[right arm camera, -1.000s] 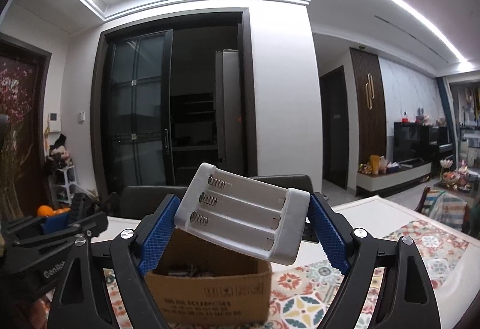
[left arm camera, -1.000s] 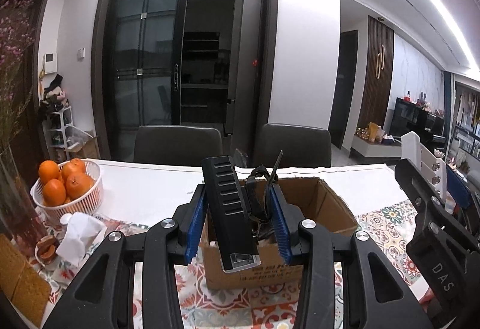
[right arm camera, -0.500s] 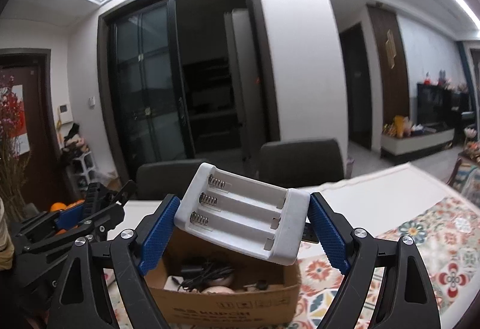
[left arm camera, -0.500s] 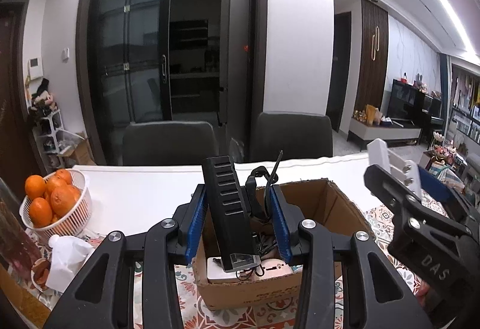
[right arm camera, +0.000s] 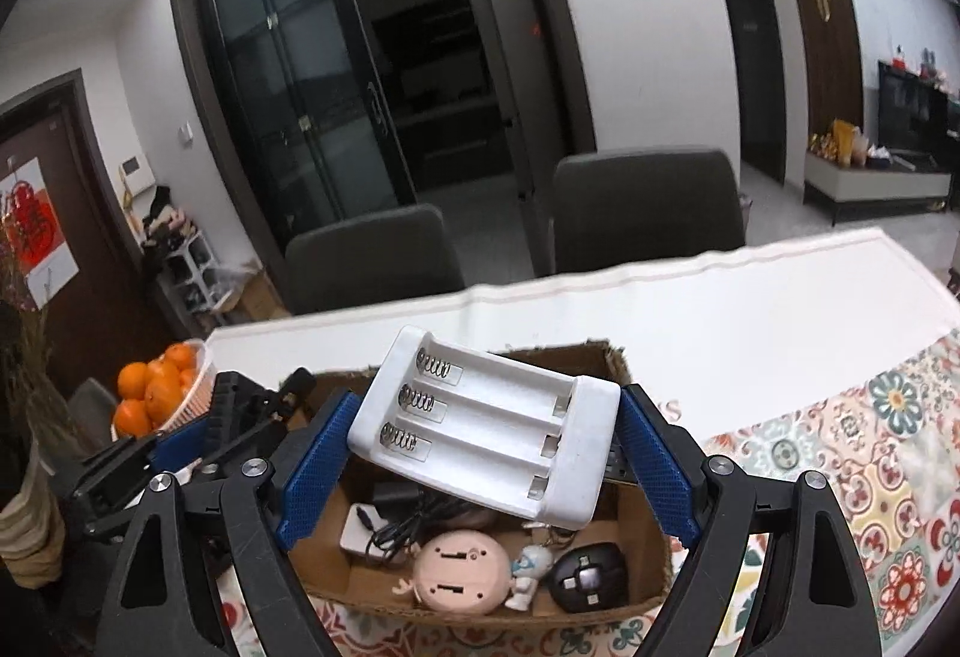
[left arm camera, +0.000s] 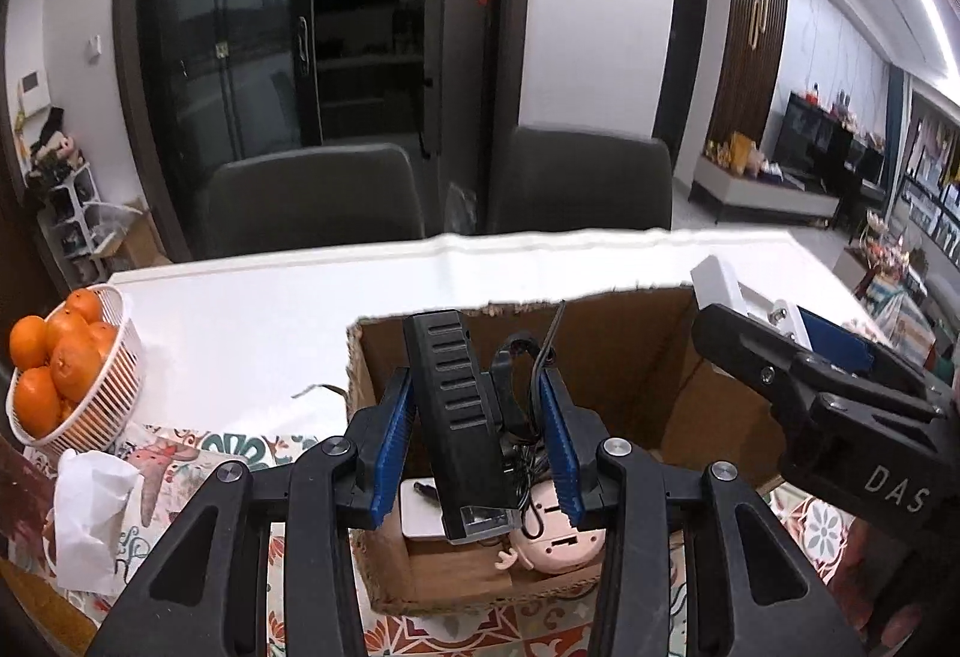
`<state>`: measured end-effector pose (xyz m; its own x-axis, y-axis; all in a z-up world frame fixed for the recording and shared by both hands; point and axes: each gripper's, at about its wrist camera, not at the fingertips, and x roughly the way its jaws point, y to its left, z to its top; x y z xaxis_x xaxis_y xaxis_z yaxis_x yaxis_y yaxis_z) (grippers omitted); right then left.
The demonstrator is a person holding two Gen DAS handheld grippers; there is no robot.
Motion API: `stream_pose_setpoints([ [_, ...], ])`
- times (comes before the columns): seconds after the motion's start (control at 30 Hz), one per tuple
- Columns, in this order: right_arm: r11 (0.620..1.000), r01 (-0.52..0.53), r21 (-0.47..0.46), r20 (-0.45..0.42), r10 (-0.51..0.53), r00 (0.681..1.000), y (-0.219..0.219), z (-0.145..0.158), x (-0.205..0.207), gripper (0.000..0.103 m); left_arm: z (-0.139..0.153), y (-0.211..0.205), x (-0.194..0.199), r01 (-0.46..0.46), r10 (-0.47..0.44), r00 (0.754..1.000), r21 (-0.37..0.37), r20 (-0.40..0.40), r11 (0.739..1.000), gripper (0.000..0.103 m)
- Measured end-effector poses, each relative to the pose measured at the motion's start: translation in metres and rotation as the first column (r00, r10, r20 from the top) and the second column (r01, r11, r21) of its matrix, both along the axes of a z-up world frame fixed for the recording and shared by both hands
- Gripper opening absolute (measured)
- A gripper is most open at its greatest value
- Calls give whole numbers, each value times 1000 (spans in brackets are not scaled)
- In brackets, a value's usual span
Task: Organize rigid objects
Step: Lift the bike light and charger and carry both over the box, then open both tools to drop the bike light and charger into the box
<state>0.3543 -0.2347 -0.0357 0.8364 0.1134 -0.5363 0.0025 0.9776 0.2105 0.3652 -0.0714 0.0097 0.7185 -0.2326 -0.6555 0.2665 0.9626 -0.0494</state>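
Placement was the step in hand: both grippers hung over the open cardboard box [right arm camera: 606, 357] with their loads not yet let go. The left gripper [left arm camera: 474, 453] was closed on a black ribbed device [left arm camera: 459, 417], held roughly upright between the blue pads, with a dark cable [left arm camera: 528, 357] bunched beside it inside the grip; the device's lower end sat above a white adapter [left arm camera: 420, 507] and a pink round toy [left arm camera: 558, 537] lying in the box. The right gripper [right arm camera: 480, 453] was closed on a white battery charger [right arm camera: 486, 417], tilted, with three empty slots and their springs facing up, directly over the box's inside. A small white figure [right arm camera: 531, 567] and a black round gadget [right arm camera: 591, 576] also lay in the box, which stood on a patterned cloth [right arm camera: 870, 477] over the white table [right arm camera: 720, 309]. A basket of oranges [left arm camera: 66, 369] stood well apart to the left.

By my judgement, the next move called for lowering each load below the rim and then opening the jaws, one hand at a time, since the two grippers were close together and the box already looked crowded. The loose cable might have snagged on a pad at release
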Motion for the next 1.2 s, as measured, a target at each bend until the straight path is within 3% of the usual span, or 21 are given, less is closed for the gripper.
stream_pose_setpoints([
  [0.33,998,-52,30,-163,56,985,1,-25,34,87,-25,-14,14,21,-15,990,47,-140,999,42],
  [0.57,995,-68,71,-255,84,963,2,-36,43,89,-29,-12,10,0,7,987,47,-162,999,46],
  [0.87,999,-39,24,-197,44,979,4,-18,16,89,-2,2,-16,-28,30,996,33,-82,999,53],
  [1.2,999,-2,-41,-112,-2,994,12,12,-36,89,30,17,-69,-68,67,997,40,25,997,59],
])
